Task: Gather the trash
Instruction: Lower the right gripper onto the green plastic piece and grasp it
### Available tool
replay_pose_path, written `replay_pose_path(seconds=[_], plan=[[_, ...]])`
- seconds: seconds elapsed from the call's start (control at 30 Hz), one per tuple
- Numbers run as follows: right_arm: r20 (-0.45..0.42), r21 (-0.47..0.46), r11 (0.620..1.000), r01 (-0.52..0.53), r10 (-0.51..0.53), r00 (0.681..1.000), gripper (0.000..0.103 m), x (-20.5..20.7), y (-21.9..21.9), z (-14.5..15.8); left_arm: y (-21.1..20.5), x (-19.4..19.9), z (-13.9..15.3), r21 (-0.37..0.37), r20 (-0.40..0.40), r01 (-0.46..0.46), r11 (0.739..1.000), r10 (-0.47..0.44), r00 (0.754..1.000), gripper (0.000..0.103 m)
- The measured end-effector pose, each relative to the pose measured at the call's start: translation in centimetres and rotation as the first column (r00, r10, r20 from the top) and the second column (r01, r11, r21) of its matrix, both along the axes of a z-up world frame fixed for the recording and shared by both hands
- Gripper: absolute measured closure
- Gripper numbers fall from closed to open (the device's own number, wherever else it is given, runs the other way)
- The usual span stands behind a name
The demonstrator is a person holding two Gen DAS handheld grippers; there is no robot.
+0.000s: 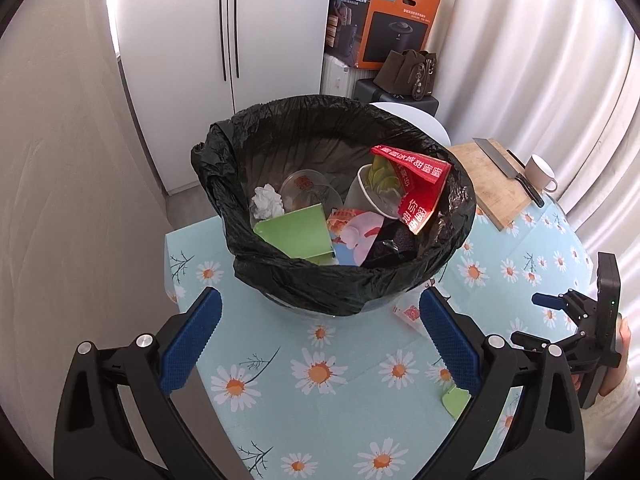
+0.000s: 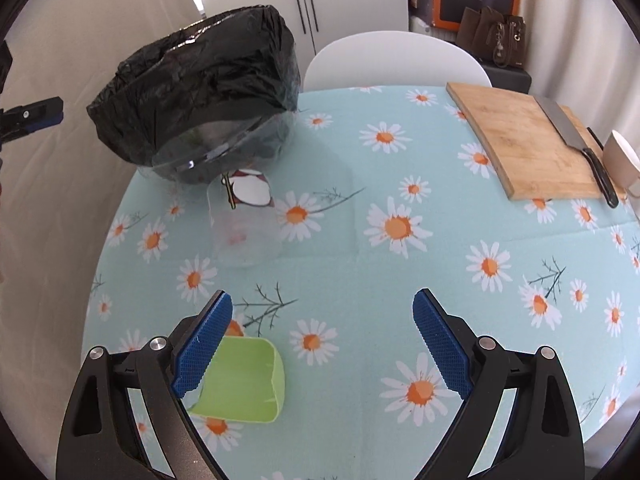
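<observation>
A bin lined with a black bag [image 1: 332, 280] [image 2: 200, 92] stands on the daisy tablecloth. Inside lie a red wrapper [image 1: 420, 192], a paper cup [image 1: 372, 196], a green carton [image 1: 296, 232] and a crumpled tissue [image 1: 266, 200]. My left gripper [image 1: 320, 344] hangs open just before the bin's near rim, holding nothing. My right gripper [image 2: 322, 344] is open above the table, also seen at the right edge [image 1: 548, 300]. A green paper piece [image 2: 244, 380] [image 1: 456, 398] lies by its left finger. A clear plastic cup [image 2: 244, 228] lies on its side near the bin.
A wooden cutting board [image 2: 532, 148] [image 1: 492, 184] with a knife [image 2: 576, 140] and a white mug [image 2: 620, 160] sit at the far right. A white chair [image 2: 396, 60] stands behind the table. Boxes [image 1: 396, 20] and a brown bag [image 1: 408, 72] are stacked beyond.
</observation>
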State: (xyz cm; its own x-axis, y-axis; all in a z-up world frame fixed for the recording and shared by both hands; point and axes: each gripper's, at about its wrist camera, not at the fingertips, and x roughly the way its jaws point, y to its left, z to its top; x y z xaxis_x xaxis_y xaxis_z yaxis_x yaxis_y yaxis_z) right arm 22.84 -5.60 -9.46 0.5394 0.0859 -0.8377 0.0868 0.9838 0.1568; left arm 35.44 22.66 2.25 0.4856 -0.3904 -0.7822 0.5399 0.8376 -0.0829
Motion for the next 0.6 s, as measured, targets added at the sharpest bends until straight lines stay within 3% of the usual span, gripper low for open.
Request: replay_pose_path(seconds=[0.47, 0.5, 0.57, 0.6], plan=[[-0.111, -0.015, 0.993, -0.113, 0.111, 0.988, 0.019, -2.3, 4.1, -5.5, 1.1, -2.9, -3.0, 0.028, -0.056, -0.02, 0.999, 0.022, 0.998, 0.006], [-0.119, -0.014, 0.991, -0.134, 0.131, 0.984, 0.026, -2.3, 4.5, -5.8, 1.1, -2.9, -3.2, 0.033, -0.06, -0.027, 0.999, 0.029, 0.998, 0.006], [-0.145, -0.02, 0.983, -0.181, 0.176, 0.974, 0.074, -2.1, 5.0, -6.4, 1.2, -3.1, -3.6, 0.038, -0.069, -0.036, 0.999, 0.039, 0.997, 0.006], [-0.16, -0.038, 0.977, -0.209, 0.201, 0.966, 0.088, -2.0, 5.3, -6.8, 1.1, -3.2, -3.7, 0.04, -0.072, -0.041, 0.998, 0.044, 0.996, 0.006]])
